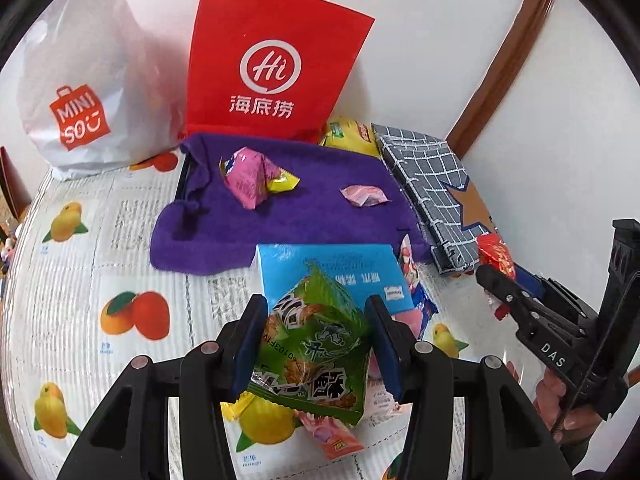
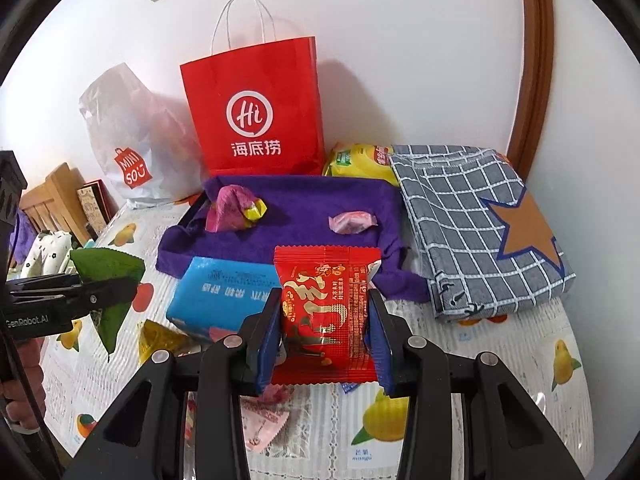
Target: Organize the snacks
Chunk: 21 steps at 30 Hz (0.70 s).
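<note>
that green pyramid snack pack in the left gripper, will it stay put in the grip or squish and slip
The green snack pack looks puffy and thin-walled, so it probably gives under the left gripper rather than resisting. Its glossy film could slide. It hangs clear of the table without sagging, so it is likely light.

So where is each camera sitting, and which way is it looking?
Left wrist: sits on the left gripper, looking down along its fingers at the green snack packet it holds; the right gripper and a hand show too.
Right wrist: sits on the right gripper, looking down at its red snack packet; the left gripper shows at its left edge.
Both see the purple cloth and red paper bag.
</note>
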Tool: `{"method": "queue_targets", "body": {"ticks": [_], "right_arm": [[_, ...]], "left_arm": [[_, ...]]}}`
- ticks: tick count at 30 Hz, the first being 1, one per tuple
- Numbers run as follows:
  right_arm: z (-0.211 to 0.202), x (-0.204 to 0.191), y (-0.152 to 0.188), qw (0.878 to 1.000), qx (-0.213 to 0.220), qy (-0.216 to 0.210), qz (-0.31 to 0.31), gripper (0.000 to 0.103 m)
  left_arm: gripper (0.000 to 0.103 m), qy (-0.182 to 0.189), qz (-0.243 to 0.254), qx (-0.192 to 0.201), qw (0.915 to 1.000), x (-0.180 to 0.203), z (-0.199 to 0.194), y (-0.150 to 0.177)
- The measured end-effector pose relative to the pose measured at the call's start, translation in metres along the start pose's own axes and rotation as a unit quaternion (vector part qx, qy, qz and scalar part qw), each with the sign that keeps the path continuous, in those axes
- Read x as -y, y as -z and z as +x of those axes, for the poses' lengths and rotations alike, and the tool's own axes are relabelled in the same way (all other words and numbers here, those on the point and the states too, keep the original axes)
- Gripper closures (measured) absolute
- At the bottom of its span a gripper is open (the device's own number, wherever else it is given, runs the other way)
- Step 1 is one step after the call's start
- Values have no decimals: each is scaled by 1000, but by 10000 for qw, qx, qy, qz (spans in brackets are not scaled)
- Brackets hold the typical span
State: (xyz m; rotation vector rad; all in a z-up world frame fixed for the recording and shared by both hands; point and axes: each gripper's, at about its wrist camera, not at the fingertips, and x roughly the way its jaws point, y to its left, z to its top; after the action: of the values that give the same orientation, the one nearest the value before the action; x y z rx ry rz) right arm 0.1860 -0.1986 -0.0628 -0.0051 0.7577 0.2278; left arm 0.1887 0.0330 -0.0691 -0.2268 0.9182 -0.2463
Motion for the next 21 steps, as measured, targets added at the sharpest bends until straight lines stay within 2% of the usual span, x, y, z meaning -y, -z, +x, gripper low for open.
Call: {"method": "queue_targets", "body": {"ticks": [16,21], "right_arm": [[30,-4,-34,10000,38,-43,-58,63],[41,-4,-44,10000,44,-20,-86,63]], "left_arm": [[55,-60,-62,176,9998,-12,9,-43],[55,-126,-171,149,9997,-28,19,-52]]}}
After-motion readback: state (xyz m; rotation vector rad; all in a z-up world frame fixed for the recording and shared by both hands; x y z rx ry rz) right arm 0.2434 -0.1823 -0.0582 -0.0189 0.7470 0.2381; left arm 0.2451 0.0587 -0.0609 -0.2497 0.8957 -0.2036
